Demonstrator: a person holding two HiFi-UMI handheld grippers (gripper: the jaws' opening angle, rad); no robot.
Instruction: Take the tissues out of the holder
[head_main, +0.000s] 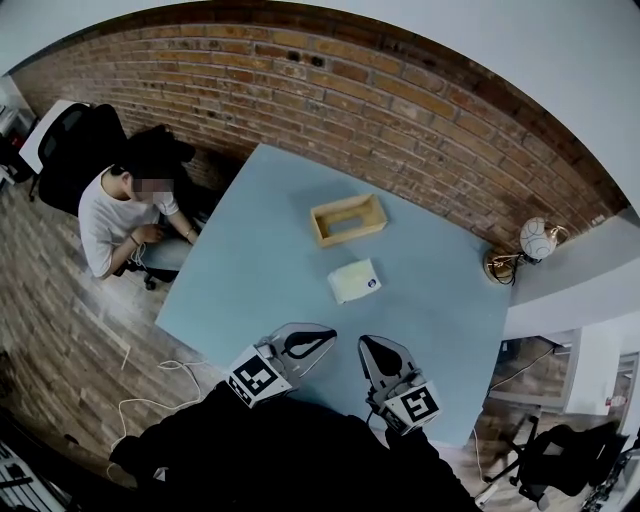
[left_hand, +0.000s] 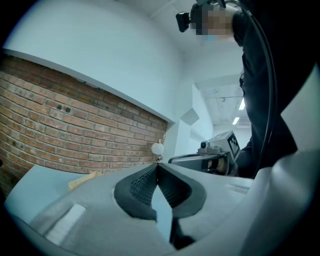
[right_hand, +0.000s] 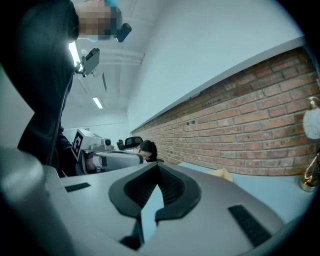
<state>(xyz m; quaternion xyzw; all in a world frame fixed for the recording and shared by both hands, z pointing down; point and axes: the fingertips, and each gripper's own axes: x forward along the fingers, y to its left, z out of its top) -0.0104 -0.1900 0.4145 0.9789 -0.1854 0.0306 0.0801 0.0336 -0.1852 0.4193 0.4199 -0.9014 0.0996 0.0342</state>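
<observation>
The wooden holder (head_main: 348, 219) stands near the middle of the light blue table (head_main: 250, 250), and its inside looks empty. A pale tissue pack (head_main: 354, 281) lies flat on the table just in front of it. My left gripper (head_main: 326, 335) and right gripper (head_main: 366, 343) hover side by side over the near table edge, short of the pack. Both are shut with nothing between the jaws. In the left gripper view the gripper (left_hand: 157, 165) points toward the holder (left_hand: 84, 181). The right gripper (right_hand: 158, 165) also shows its tips touching.
A person (head_main: 125, 215) sits at the table's left side by a black chair (head_main: 75, 150). A small lamp with a round white shade (head_main: 535, 240) stands at the far right corner. A brick wall (head_main: 400, 100) runs behind the table. A white cable (head_main: 150, 400) lies on the floor.
</observation>
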